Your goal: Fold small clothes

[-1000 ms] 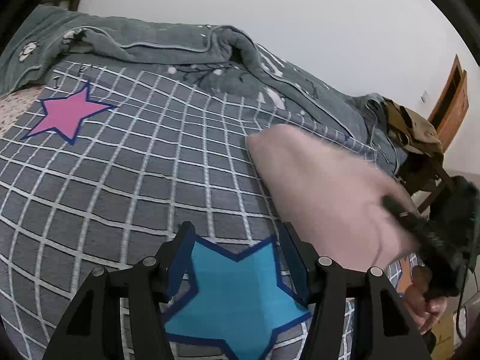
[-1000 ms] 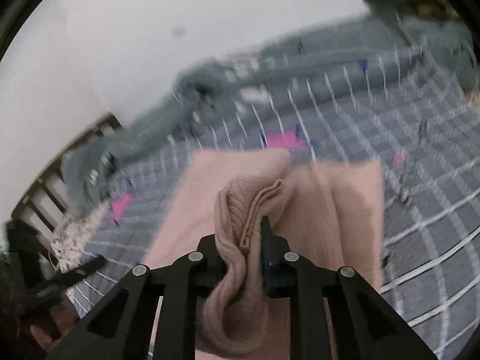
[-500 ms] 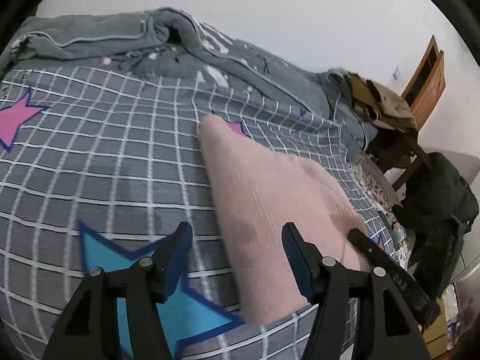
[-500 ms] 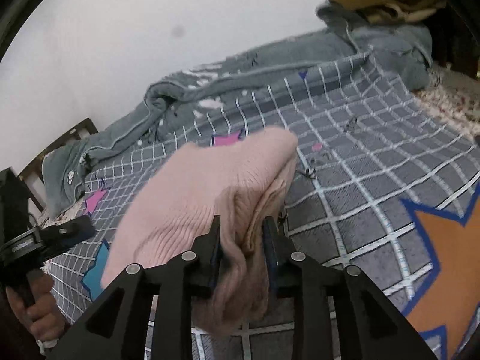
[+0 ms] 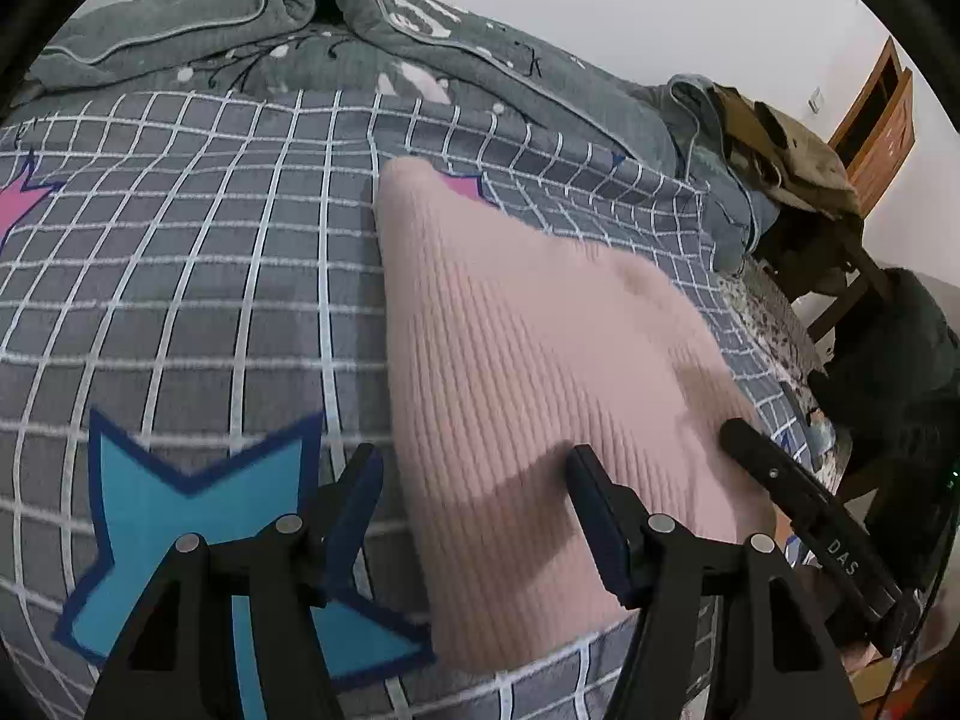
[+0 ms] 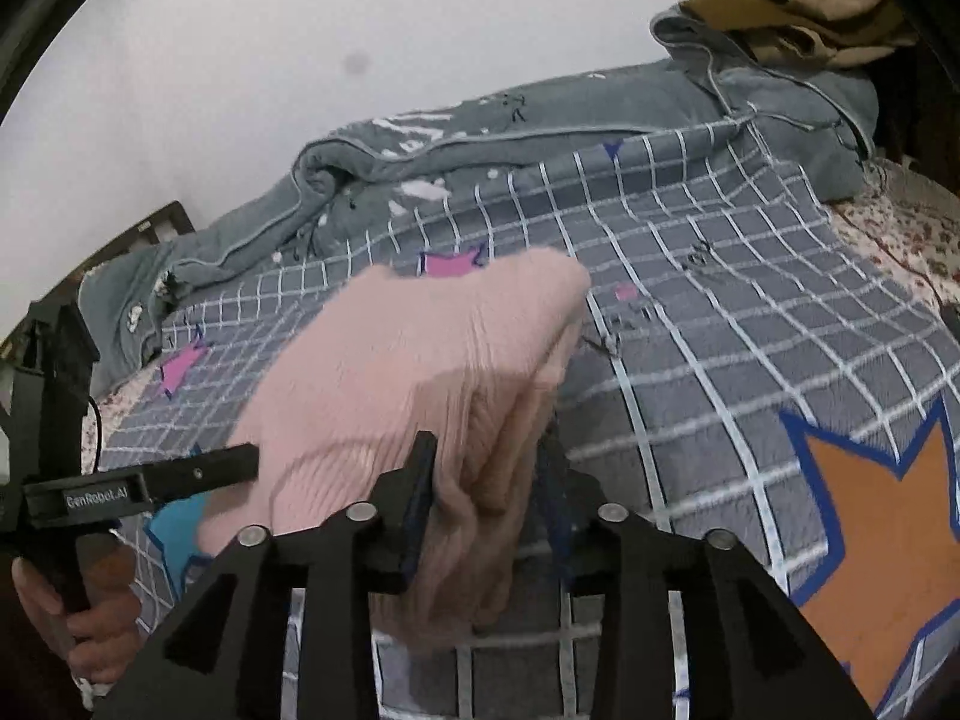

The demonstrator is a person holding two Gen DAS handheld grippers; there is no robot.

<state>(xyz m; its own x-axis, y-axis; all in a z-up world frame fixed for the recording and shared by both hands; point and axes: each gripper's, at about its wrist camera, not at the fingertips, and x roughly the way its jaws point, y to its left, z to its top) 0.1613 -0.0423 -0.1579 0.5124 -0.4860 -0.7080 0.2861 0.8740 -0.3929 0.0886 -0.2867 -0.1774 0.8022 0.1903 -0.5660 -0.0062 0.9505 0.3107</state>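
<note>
A pink ribbed knit garment lies folded on the grey checked bedspread. My left gripper is open and empty, its jaws just over the garment's near left edge. In the right wrist view the garment bunches at its near edge between my right gripper's jaws, which have parted a little around the folds. The right gripper's finger also shows in the left wrist view, at the garment's right edge.
A rumpled grey quilt lies along the wall behind the spread. A chair with brown clothes stands at the right end of the bed. The left gripper's body shows at the left of the right wrist view.
The right gripper has carried the pink garment down onto the bedspread and its jaws have widened slightly. The left gripper has swung right, so the garment now sits between its open jaws.
</note>
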